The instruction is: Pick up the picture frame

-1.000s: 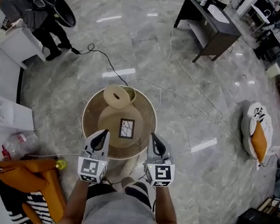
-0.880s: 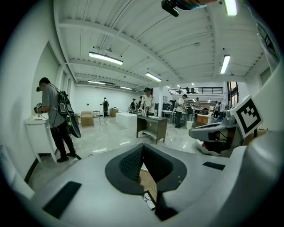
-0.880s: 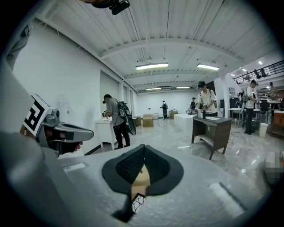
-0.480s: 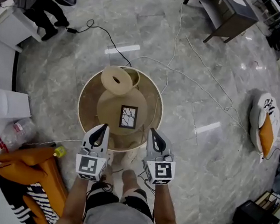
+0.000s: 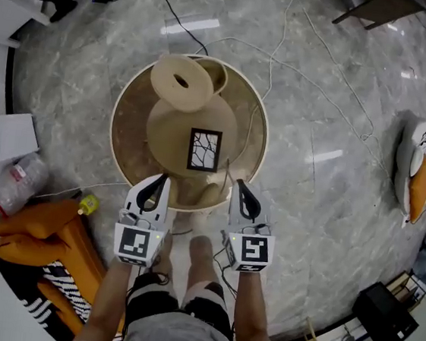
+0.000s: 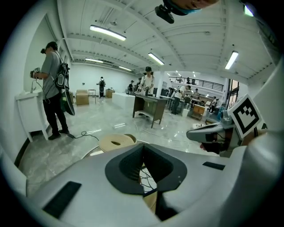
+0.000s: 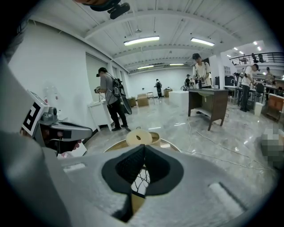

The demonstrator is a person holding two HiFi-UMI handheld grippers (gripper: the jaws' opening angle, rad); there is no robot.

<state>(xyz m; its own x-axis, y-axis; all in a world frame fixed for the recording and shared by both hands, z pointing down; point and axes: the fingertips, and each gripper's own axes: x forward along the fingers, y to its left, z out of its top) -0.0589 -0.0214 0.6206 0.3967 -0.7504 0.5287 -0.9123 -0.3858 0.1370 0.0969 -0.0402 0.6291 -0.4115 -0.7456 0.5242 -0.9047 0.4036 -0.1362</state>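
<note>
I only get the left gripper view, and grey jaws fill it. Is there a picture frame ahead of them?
Observer: Yes. From the head view, the picture frame lies flat on the raised middle of a round table.
Operator: Is anything touching it?
Observer: No. The left gripper and right gripper are at the table's near side, short of it.
Operator: Is the right one open?
Observer: No. Its own view shows the jaws together, nothing between them.

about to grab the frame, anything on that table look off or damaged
The picture frame lies flat on the round table, and its black branching lines could be a print or cracked glass; I cannot tell. Behind it a holed disc looks tilted.
</note>
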